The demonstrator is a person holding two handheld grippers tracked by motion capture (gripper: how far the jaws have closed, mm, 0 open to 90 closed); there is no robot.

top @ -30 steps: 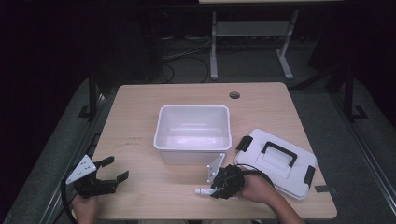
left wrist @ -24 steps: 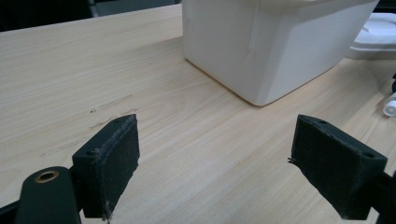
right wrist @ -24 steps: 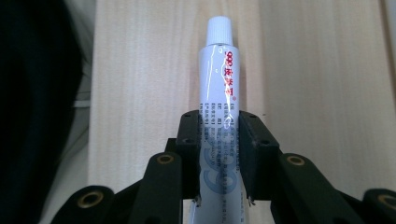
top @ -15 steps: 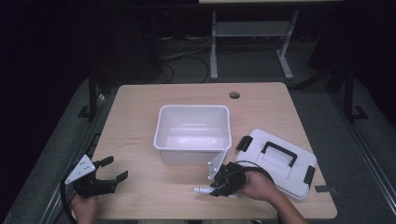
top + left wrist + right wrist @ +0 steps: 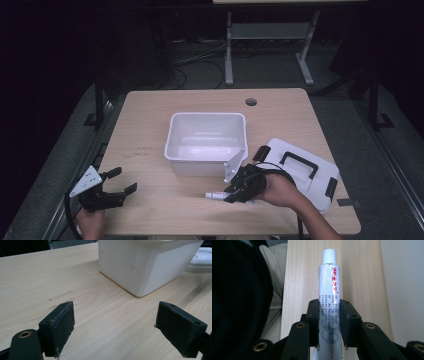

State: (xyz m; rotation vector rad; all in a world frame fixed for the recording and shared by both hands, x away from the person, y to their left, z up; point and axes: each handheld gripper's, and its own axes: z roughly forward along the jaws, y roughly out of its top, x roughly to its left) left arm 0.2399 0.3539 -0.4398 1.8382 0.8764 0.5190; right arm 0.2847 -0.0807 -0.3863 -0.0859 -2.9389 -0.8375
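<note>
Tube (image 5: 329, 293), white w/ white cap: red print running along its body, prob. Chinese chars, too glared to read. Below that small dark fine print, illegible; large pale-blue rounded marks near the bottom, unclear.

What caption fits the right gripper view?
Right hand-held gripper clamps a white tube, cap pointing away, above the wooden table.

Tube (image 5: 329, 287): lower end cut off by the bottom edge of the right gripper view; small print too fine to read. In the high view, its rear part is hidden under the right gripper (image 5: 235, 192). Lid (image 5: 305, 170): near corner covered by the right hand (image 5: 280, 190). Bin (image 5: 147, 262): top cropped in the left gripper view.
</note>
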